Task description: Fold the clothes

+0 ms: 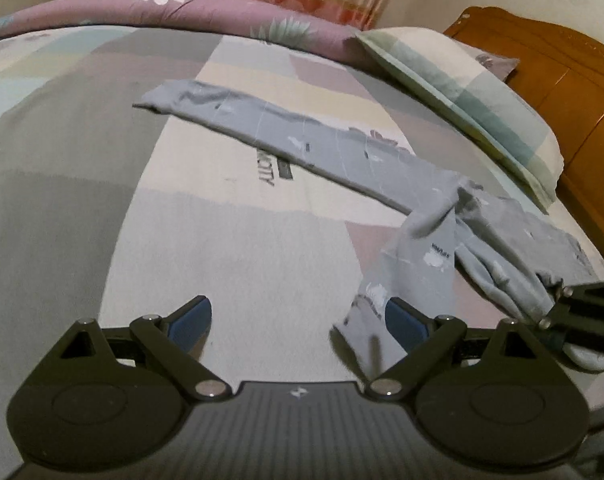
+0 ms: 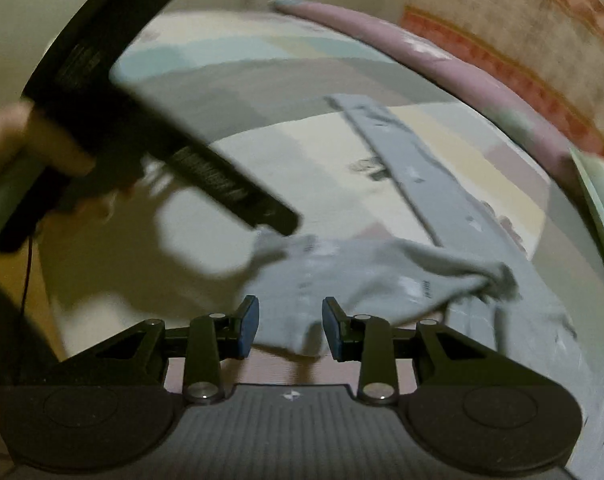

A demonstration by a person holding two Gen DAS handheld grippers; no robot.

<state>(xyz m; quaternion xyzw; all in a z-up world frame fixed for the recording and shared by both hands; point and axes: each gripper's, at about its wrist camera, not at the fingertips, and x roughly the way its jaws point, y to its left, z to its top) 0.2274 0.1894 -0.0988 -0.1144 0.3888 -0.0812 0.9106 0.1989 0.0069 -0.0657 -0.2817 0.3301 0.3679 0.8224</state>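
The fingers of the left gripper (image 1: 297,322) stand wide apart with nothing pressed between them; the blue pad of one finger (image 1: 406,320) only touches the hanging corner of the grey-blue printed cotton trousers (image 1: 342,152). The fingers of the right gripper (image 2: 289,328) are partly apart, and a fold of the same cloth lies between them, but the pads do not press on it. In the left wrist view the right gripper enters at the right edge, beside the bunched waist part.

The trousers lie on the bed with a pastel patchwork sheet (image 1: 81,208): one leg is stretched flat toward the far side, the other leg and the waist are crumpled near the green-checked pillow (image 1: 482,96).

To do this step well, I think each gripper should close on a single clean edge of the crumpled leg, not on several layers. Then both should pull apart gently to flatten it before laying it over the straight leg. The danger is dragging the flat leg out of line.
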